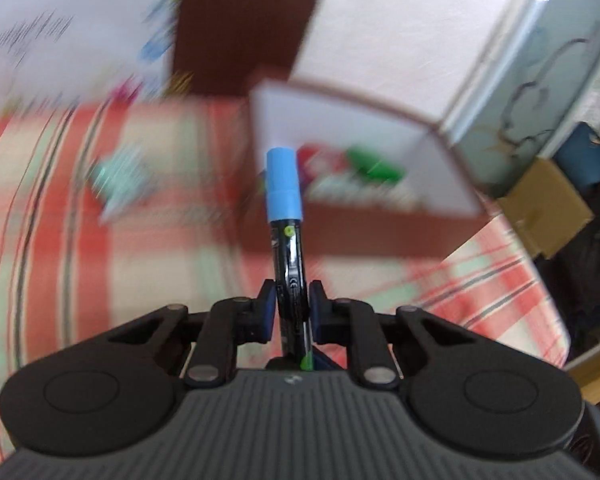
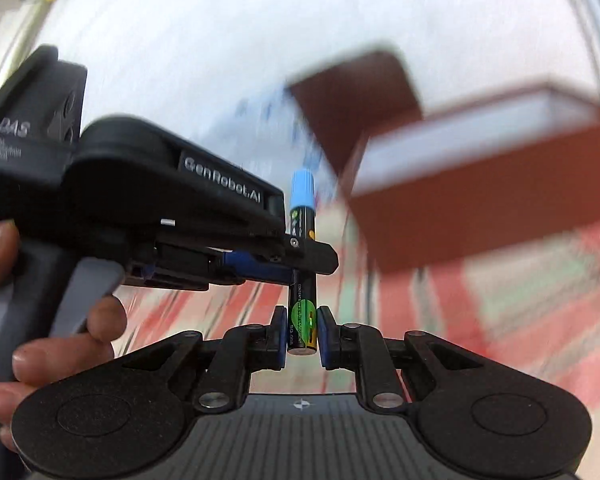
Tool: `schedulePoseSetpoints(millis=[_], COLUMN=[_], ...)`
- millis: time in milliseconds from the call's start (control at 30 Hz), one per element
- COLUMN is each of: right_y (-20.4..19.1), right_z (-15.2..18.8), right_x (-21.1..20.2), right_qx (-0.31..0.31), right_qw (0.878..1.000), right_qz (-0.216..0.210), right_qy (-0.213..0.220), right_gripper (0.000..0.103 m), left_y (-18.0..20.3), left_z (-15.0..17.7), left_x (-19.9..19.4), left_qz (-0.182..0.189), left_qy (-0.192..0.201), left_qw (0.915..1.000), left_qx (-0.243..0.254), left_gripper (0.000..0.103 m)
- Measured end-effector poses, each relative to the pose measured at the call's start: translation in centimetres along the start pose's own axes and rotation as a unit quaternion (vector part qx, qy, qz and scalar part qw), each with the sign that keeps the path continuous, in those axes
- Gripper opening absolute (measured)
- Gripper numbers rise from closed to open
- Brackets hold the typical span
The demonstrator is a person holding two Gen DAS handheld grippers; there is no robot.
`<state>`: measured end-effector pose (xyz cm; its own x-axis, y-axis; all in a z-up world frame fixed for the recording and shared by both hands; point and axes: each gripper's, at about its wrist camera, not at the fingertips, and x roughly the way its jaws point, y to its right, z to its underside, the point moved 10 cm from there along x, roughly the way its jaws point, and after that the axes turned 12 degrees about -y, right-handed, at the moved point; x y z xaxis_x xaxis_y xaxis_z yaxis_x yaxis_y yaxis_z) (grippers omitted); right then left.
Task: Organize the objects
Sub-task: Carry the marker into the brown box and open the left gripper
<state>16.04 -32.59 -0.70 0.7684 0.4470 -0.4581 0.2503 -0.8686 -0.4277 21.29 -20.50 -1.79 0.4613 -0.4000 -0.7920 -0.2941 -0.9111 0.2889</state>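
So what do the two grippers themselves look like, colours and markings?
Both are matte black plastic: a ribbed grey-black body, two round side discs, linkage arms with silver pivots, and blue pads. The left gripper carries white "GenRobot.AI" lettering and a grey trigger; the right gripper looks identical.

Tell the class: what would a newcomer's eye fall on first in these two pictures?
A black marker with a sky-blue cap stands upright in the middle, clamped by both the left gripper and the right gripper. Behind it sits an open reddish-brown box with white inner walls, on a red-and-cream checked cloth.
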Motion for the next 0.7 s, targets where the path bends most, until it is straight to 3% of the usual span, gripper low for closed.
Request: schedulePoseSetpoints(millis=[167, 267, 300, 333, 400, 467, 700], right_y=[2.9, 4.8, 5.5, 6.4, 8.1, 8.8, 9.5], right_z=[-6.4, -9.0, -9.4, -9.5, -9.1, -8.7, -8.0], right_x=[0.7, 3.2, 4.5, 5.5, 6.0, 5.0, 3.2], right_qx=[0.007, -0.001, -0.012, -0.019, -0.009, 0.005, -0.007], right_qw=[0.998, 0.997, 0.996, 0.994, 0.991, 0.992, 0.989], right_qz=[0.026, 0.053, 0.073, 0.100, 0.123, 0.109, 0.127], right_qy=[0.048, 0.054, 0.045, 0.039, 0.041, 0.057, 0.081], right_gripper=[0.015, 0.018, 0.025, 0.038, 0.039, 0.036, 0.036], left_y=[3.8, 4.3, 4.2, 3.6, 1.9, 0.6, -0.7], left_z=[-6.4, -9.6, -10.4, -10.9, -11.1, -10.6, -9.6], left_x=[0.7, 2.5, 3.4, 4.4, 5.8, 6.7, 7.2], left_qz=[0.010, -0.006, -0.019, -0.042, -0.079, -0.070, -0.086], left_qy=[0.033, 0.043, 0.044, 0.044, 0.034, 0.022, 0.027], left_qw=[0.9986, 0.9977, 0.9974, 0.9966, 0.9954, 0.9965, 0.9949], left_qx=[0.041, 0.051, 0.054, 0.055, 0.044, 0.039, 0.046], left_gripper=[0.017, 0.020, 0.023, 0.028, 0.034, 0.034, 0.034])
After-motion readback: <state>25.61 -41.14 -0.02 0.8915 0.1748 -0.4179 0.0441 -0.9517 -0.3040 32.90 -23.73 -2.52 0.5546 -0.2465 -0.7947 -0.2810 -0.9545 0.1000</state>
